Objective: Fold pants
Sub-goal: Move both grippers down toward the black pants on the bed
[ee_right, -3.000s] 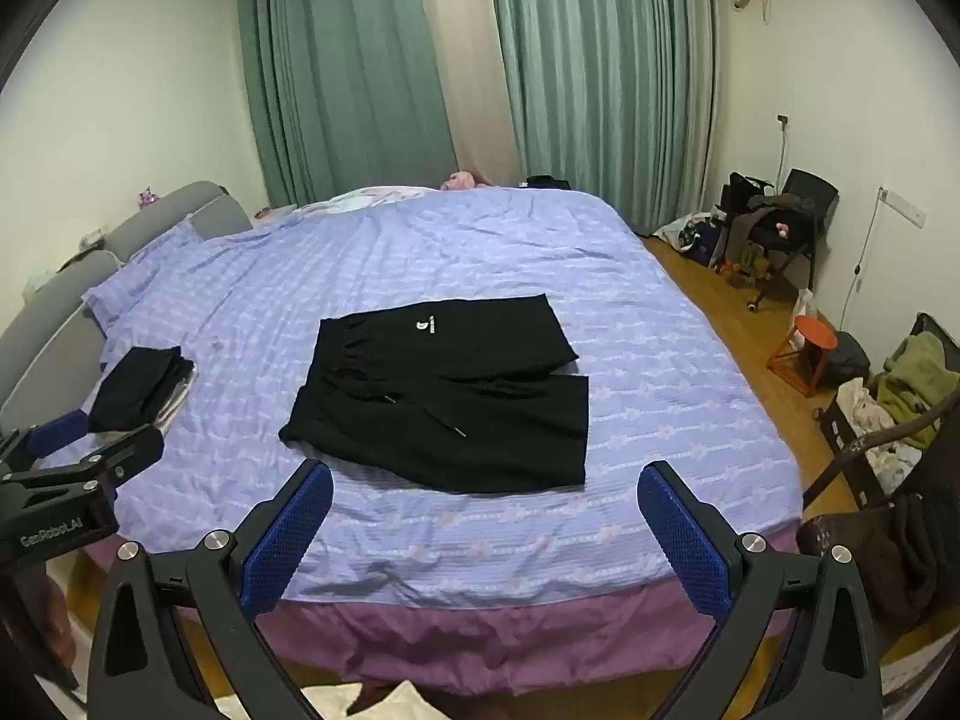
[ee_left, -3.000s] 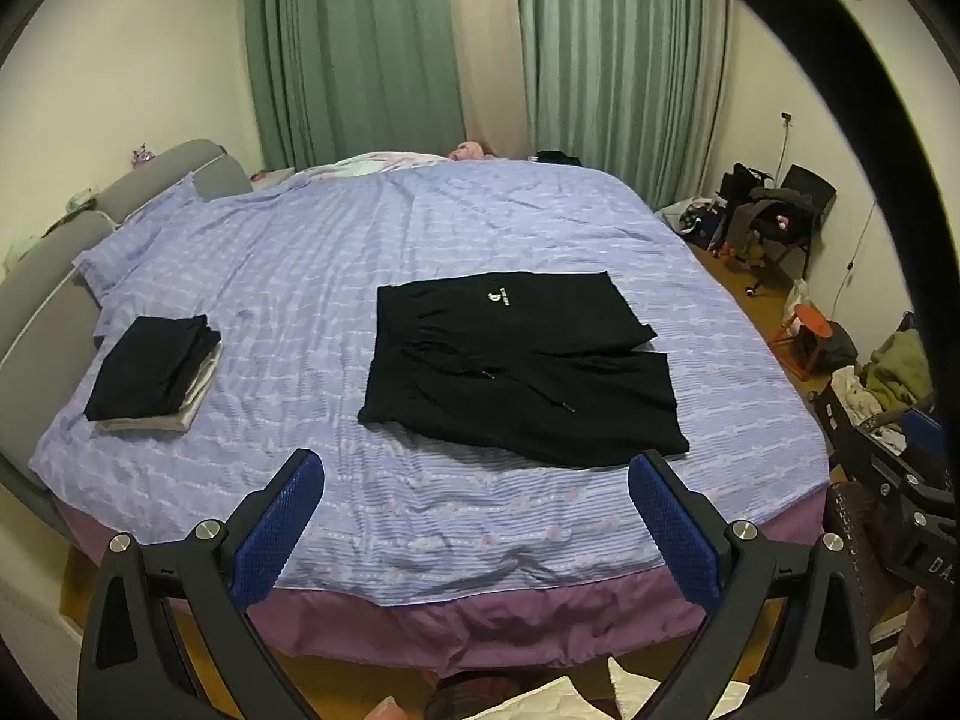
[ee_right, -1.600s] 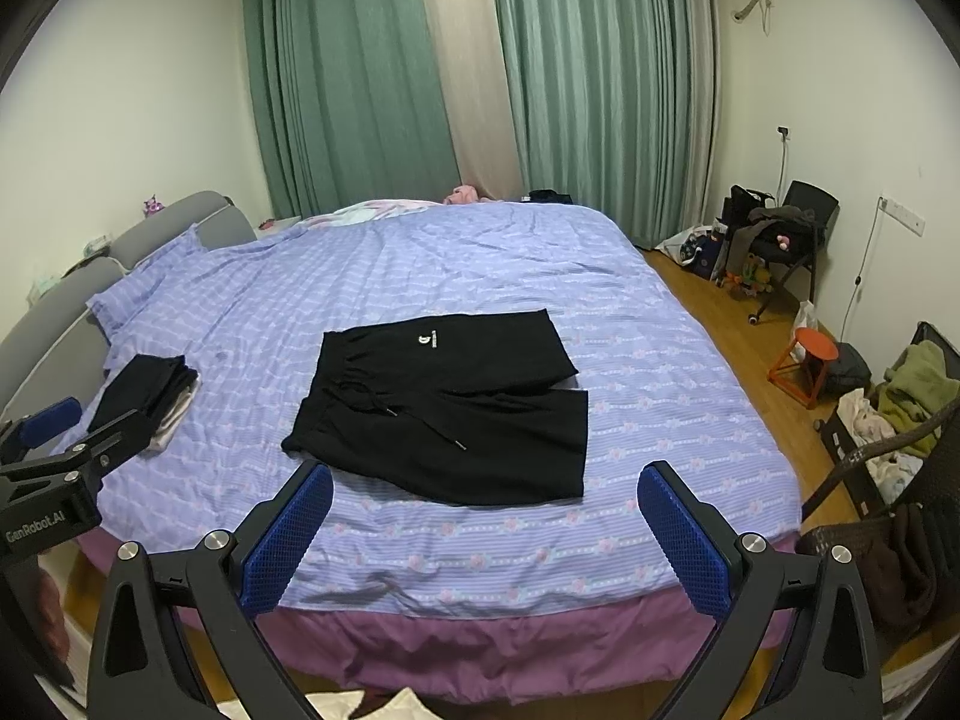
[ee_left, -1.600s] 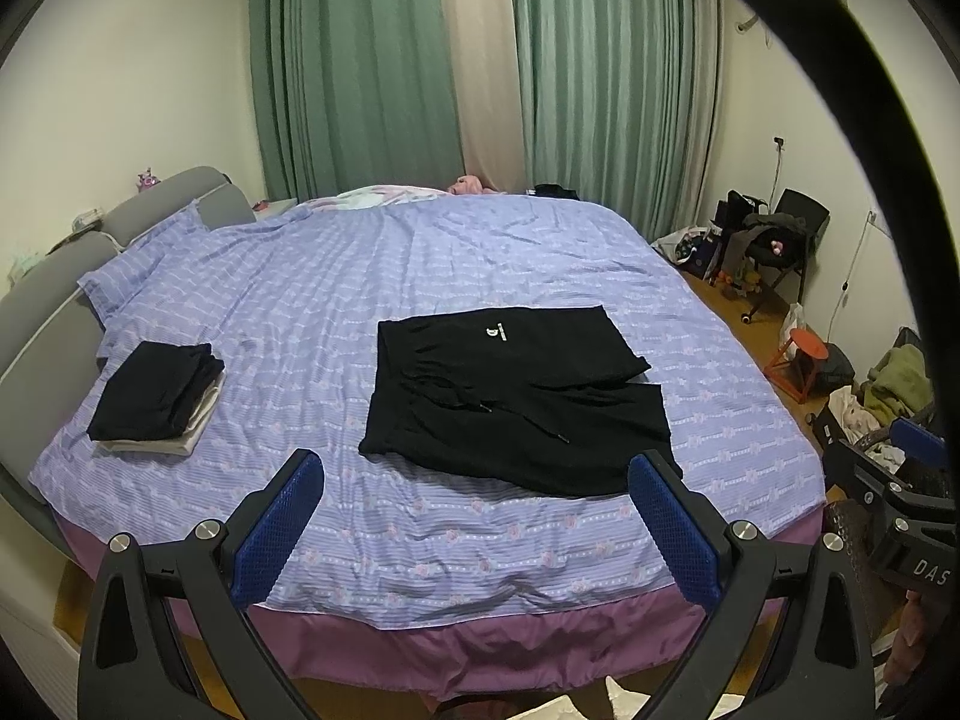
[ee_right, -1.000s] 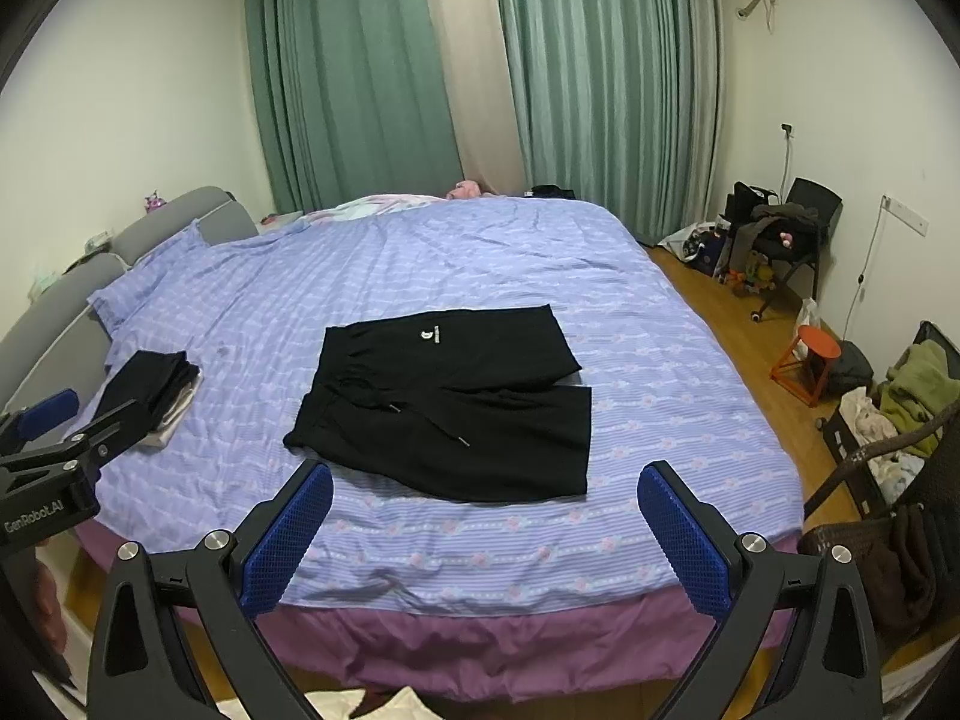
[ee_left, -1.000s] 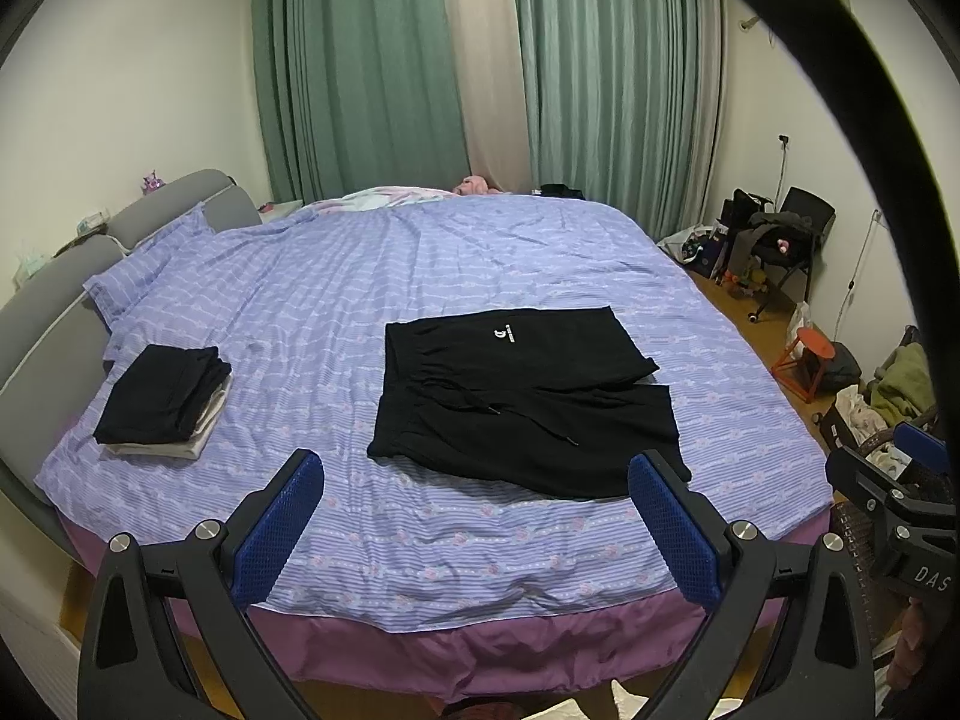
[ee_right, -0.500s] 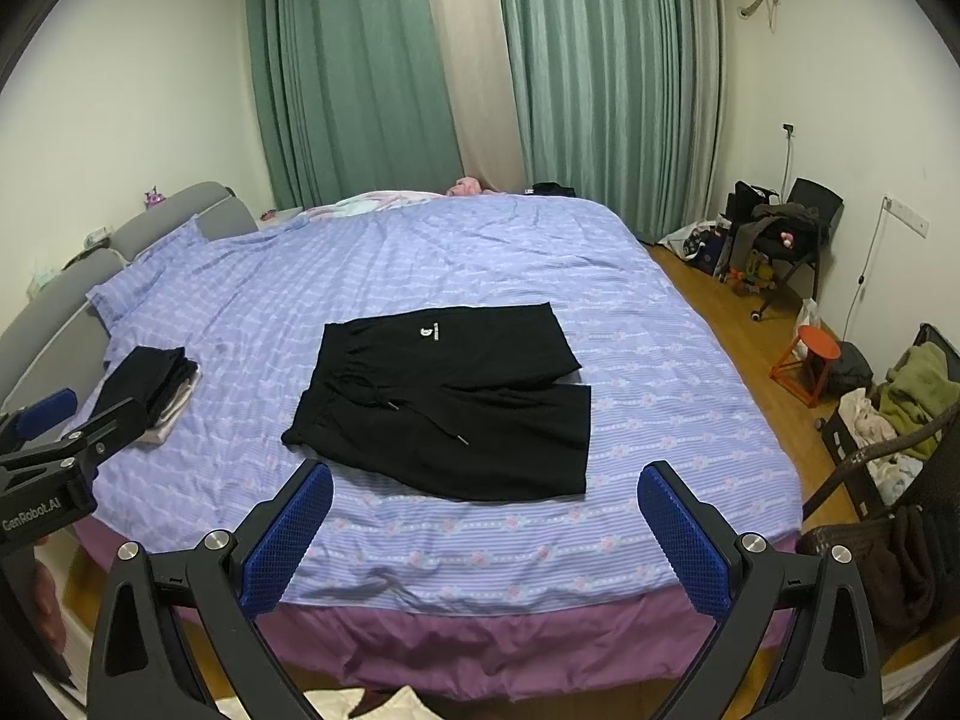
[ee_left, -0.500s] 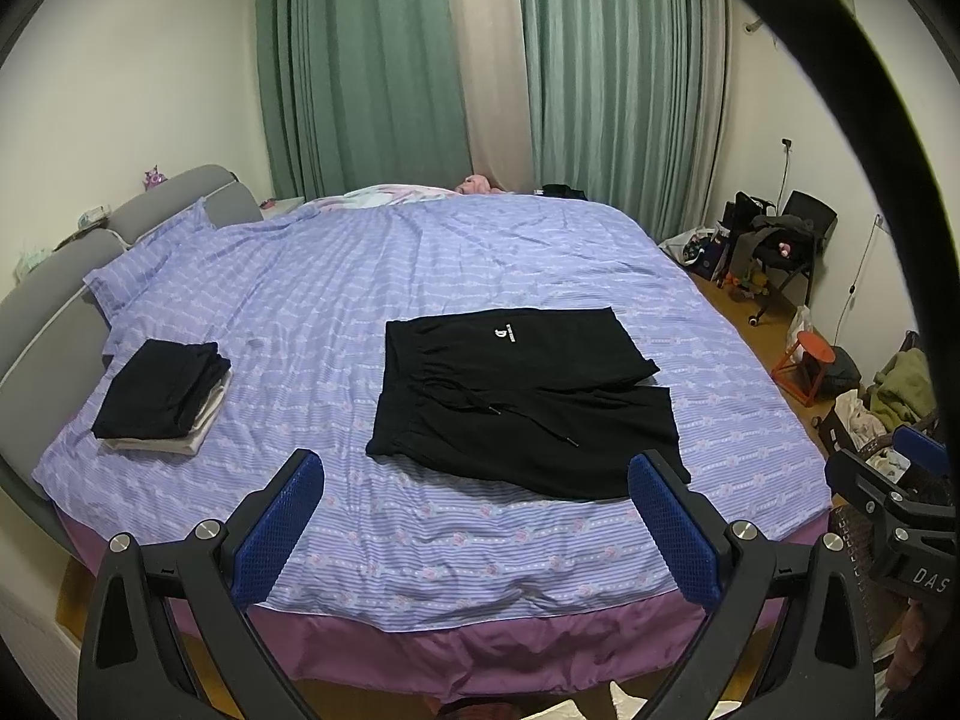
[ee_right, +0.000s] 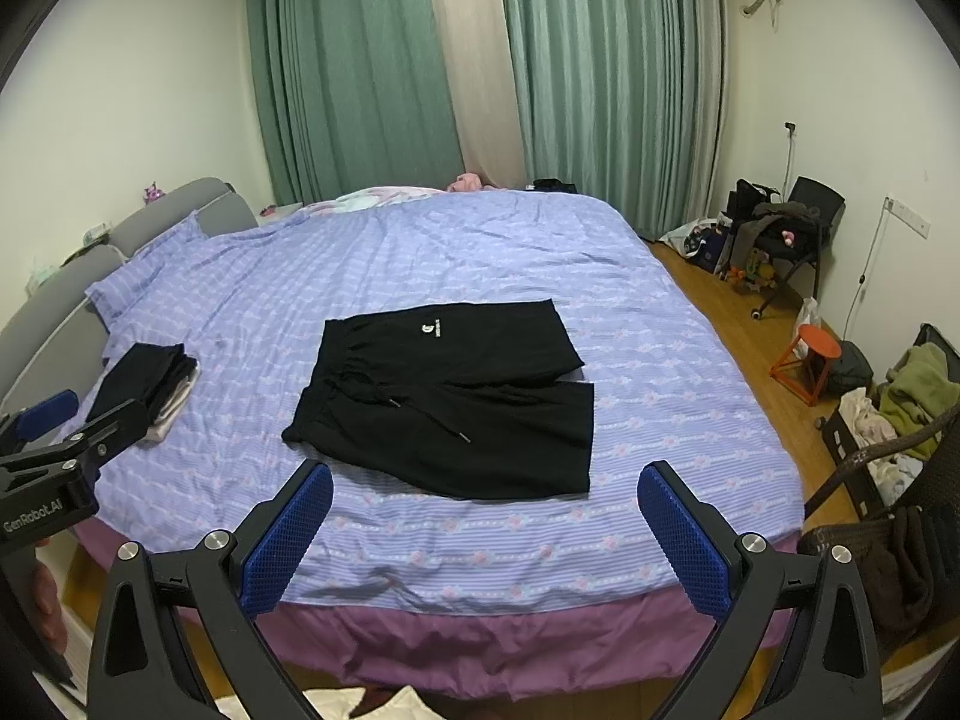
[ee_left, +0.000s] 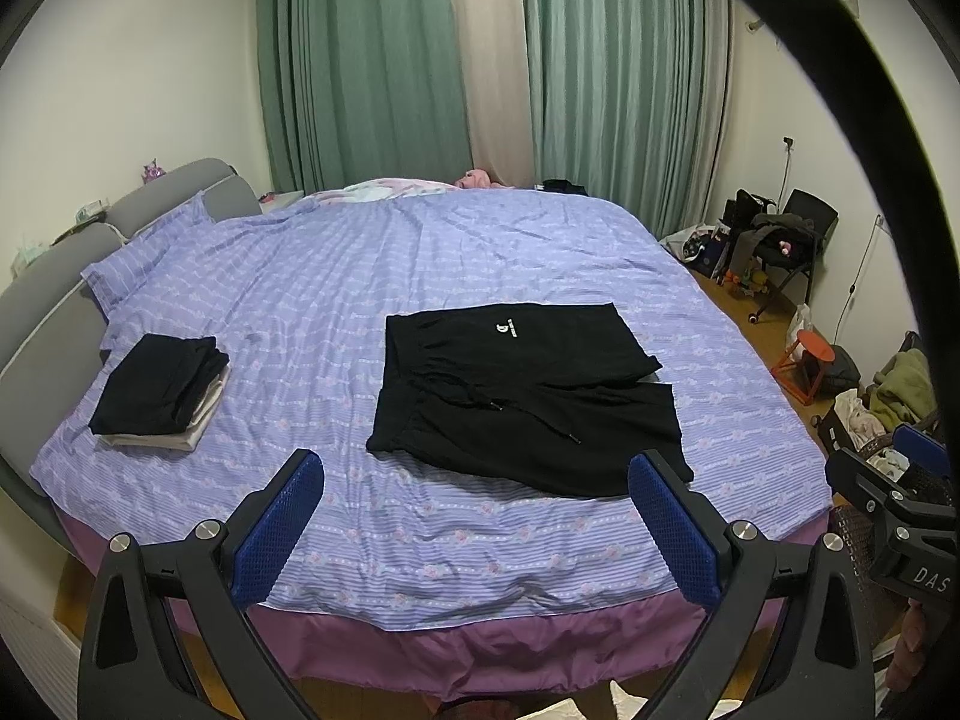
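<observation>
The black pants point(ee_left: 522, 396) lie flat on the bed point(ee_left: 420, 528), waistband toward the headboard point(ee_left: 36, 300), legs running away from it. Both the left gripper point(ee_left: 474, 516) and the right gripper point(ee_right: 486, 531) hang wide apart and empty, well short of the pants, which lie straight ahead. Neither looks clearly nearer.

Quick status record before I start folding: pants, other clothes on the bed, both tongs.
pants: black pair spread flat on the purple bedspread, waistband toward the headboard side, drawstring loose on top
other clothes: folded stack on the bed, apart from the pants
left tongs: open, holding nothing, short of the bed's edge
right tongs: open, holding nothing
fold: not yet begun
</observation>
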Demonstrator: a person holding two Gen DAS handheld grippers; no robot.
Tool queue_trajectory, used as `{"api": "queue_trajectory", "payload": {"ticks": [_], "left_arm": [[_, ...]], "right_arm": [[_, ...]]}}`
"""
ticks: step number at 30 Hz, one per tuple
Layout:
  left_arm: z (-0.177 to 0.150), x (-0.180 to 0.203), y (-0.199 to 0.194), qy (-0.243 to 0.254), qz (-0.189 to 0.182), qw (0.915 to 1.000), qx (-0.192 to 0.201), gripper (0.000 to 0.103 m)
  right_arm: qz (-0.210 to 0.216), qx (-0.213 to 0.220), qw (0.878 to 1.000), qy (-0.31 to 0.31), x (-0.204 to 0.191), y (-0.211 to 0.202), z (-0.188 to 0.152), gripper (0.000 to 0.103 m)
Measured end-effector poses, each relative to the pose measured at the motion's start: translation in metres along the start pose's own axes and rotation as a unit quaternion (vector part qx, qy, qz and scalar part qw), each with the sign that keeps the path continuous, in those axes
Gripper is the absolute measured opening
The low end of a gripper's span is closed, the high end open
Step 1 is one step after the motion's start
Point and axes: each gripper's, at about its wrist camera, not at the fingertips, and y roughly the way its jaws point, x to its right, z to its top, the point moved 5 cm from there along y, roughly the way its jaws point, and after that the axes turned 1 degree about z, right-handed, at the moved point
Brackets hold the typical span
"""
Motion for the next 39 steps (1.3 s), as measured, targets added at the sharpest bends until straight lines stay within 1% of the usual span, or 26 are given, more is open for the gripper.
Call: {"api": "queue_trajectory", "payload": {"ticks": [4,8,11,12,15,19,22,25,28,32,35,36,39], "left_arm": [[-0.001,-0.003,0.006,-0.003,-0.001,1.0,-0.008,0.103],[-0.002,-0.011,0.022,-0.003,0.0,0.9998,-0.021,0.103],[-0.006,-0.019,0.042,0.0,0.011,0.9996,-0.028,0.103],[-0.007,-0.024,0.052,0.004,0.015,0.9994,-0.03,0.103],[-0.011,-0.036,0.087,0.015,0.026,0.9986,-0.043,0.103],[-0.013,-0.057,0.141,0.015,0.014,0.9974,-0.07,0.103],[-0.013,-0.069,0.177,0.016,0.003,0.9962,-0.085,0.103],[-0.015,-0.08,0.212,0.014,-0.011,0.9944,-0.104,0.103],[-0.02,-0.089,0.248,0.006,-0.024,0.9915,-0.127,0.103],[-0.03,-0.099,0.291,-0.001,-0.023,0.9869,-0.16,0.102],[-0.037,-0.102,0.313,-0.012,-0.024,0.9835,-0.179,0.099],[-0.041,-0.103,0.322,-0.02,-0.024,0.9815,-0.189,0.097],[-0.05,-0.109,0.342,-0.048,-0.025,0.9782,-0.201,0.095]], "right_arm": [[0.0,-0.009,1.0,-0.002,-0.006,0.009,0.001,0.103],[0.001,-0.02,1.0,0.002,-0.012,0.022,0.002,0.103],[-0.006,-0.026,0.999,0.027,-0.011,0.046,0.003,0.103],[-0.006,-0.03,0.999,0.036,-0.01,0.054,0.002,0.103],[-0.01,-0.056,0.996,0.07,-0.012,0.097,-0.004,0.103],[-0.027,-0.096,0.991,0.09,-0.02,0.15,-0.017,0.103],[-0.031,-0.119,0.987,0.103,-0.027,0.183,-0.026,0.103],[-0.044,-0.143,0.98,0.13,-0.032,0.217,-0.034,0.103],[-0.057,-0.157,0.974,0.151,-0.036,0.243,-0.043,0.102],[-0.081,-0.175,0.967,0.165,-0.035,0.277,-0.057,0.102],[-0.095,-0.192,0.96,0.183,-0.028,0.297,-0.068,0.102],[-0.096,-0.195,0.958,0.186,-0.027,0.301,-0.07,0.102],[-0.103,-0.207,0.954,0.192,-0.021,0.315,-0.081,0.102]]}}
